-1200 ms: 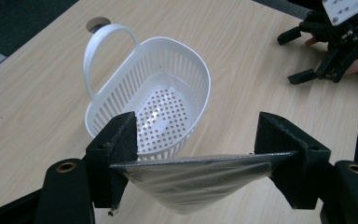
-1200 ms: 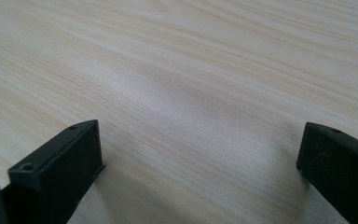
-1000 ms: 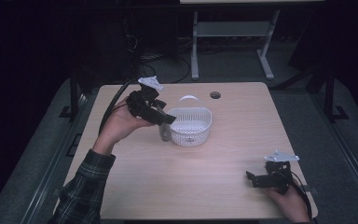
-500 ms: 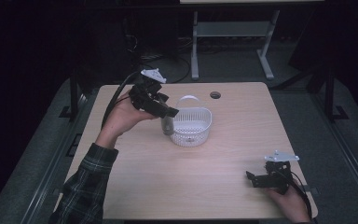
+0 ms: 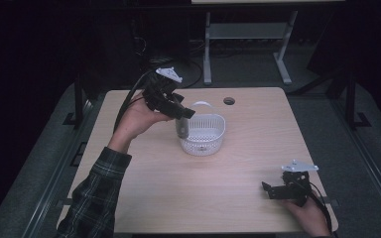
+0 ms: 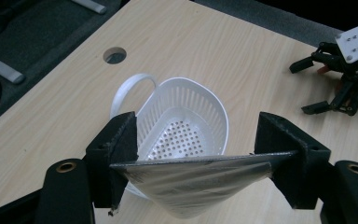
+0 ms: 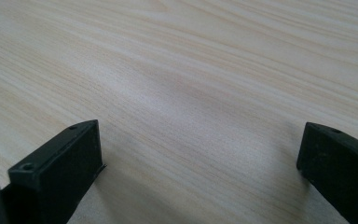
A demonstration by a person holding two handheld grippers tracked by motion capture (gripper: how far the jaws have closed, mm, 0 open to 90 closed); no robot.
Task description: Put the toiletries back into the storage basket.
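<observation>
Left tool has lifted the pouch higher; basket unmoved

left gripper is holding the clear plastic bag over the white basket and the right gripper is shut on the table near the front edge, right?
Not quite. The right gripper is open, not shut: the right gripper view shows its jaws wide apart over bare table. The rest holds: the left gripper holds the plastic bag over the white basket.
</observation>
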